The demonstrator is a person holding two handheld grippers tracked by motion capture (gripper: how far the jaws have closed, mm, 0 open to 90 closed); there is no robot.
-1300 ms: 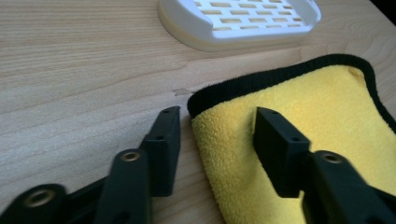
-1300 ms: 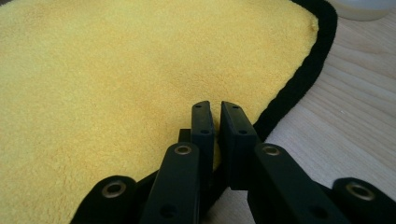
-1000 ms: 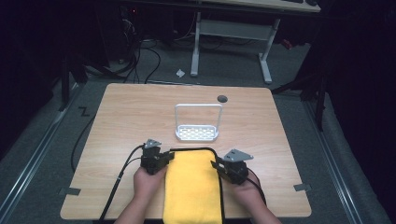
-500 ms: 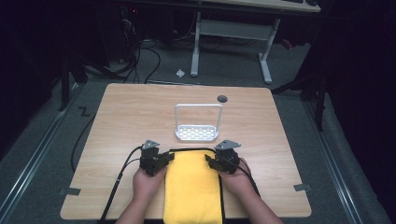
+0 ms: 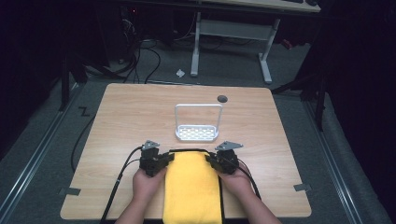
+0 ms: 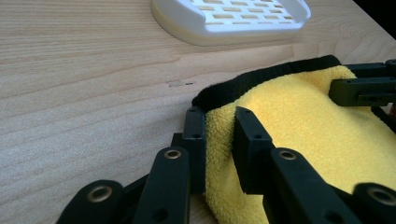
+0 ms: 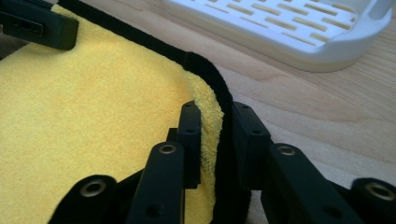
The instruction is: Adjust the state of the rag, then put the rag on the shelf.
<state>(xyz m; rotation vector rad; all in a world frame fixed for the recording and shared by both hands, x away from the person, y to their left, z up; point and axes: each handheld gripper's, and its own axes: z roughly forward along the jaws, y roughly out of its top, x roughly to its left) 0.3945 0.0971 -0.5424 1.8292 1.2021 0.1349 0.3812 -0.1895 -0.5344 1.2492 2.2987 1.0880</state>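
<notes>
the right gripper (image 5: 215, 160) had slid in from beside the yellow towel (image 5: 192, 186) and its fingers (image 7: 189, 135) had just closed on the far right corner; the left gripper (image 5: 164, 160) pinched the left one, so the towel, flat on the worktop (image 5: 130, 116) near the white rack (image 5: 197, 133), looked ready to lift.

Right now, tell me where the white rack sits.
In the high view the white rack stands near the table's middle, just beyond the yellow cloth's far edge, apart from it.
</notes>
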